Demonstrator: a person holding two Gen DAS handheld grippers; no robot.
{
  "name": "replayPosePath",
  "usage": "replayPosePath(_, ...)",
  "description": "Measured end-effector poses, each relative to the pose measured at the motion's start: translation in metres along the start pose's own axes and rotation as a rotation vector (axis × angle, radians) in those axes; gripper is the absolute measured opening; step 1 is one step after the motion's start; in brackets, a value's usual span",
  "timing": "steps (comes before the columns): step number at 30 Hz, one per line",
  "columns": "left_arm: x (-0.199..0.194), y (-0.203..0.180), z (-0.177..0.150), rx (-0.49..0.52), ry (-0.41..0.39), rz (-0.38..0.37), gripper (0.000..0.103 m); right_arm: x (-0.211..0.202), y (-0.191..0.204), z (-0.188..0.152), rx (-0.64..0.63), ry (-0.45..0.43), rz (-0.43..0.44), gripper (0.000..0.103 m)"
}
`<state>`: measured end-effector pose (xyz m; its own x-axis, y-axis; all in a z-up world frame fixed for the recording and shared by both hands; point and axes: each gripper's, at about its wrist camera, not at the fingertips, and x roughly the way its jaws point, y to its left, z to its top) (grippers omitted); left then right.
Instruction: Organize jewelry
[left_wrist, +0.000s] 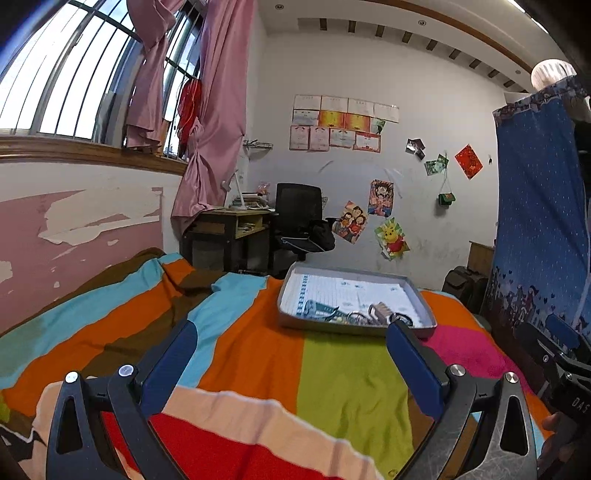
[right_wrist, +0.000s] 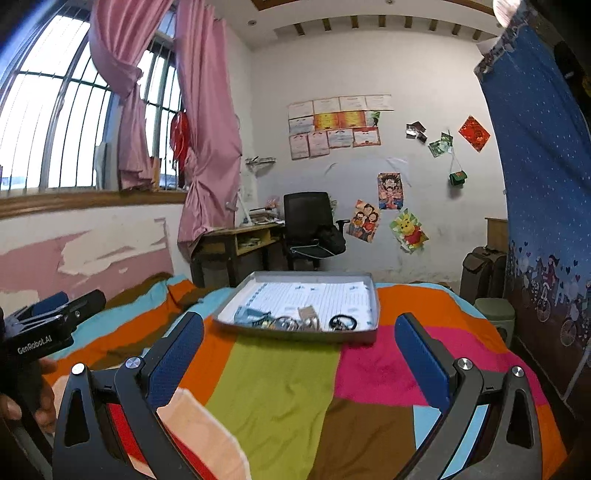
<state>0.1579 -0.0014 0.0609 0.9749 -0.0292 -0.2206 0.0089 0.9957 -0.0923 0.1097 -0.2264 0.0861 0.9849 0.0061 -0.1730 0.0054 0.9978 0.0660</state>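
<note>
jewelry (right_wrist: 306, 322) in tray (right_wrist: 373, 306) | left tongs (left_wrist: 291, 354) wide apart, empty | right tongs (right_wrist: 299, 347) wide apart, empty

Jewelry (right_wrist: 306, 322) pieces too small, blurred

Black hand-held gripper (right_wrist: 299, 354), blue finger pads (right_wrist: 173, 354), silver screws (right_wrist: 464, 363), "GenRobot.AI" lettering

A shallow grey cardboard tray (right_wrist: 372, 320) lies on the striped multicoloured bedspread (right_wrist: 280, 387) ahead of both grippers; tangled metal jewellery (right_wrist: 295, 322) sits in its near end.
</note>
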Motion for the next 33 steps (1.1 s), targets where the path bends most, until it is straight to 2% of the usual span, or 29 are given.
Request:
replayPosePath(9, -0.002, 0.011, -0.016, -0.020, 0.019, 0.007, 0.103, -0.004, 0.005, -0.015, -0.009, 0.020, -0.022, 0.102)
replayPosePath(33, -0.004, 0.007, -0.025, 0.003, 0.011, 0.000, 0.103, -0.001, 0.011, -0.015, -0.019, 0.028, -0.022, 0.102)
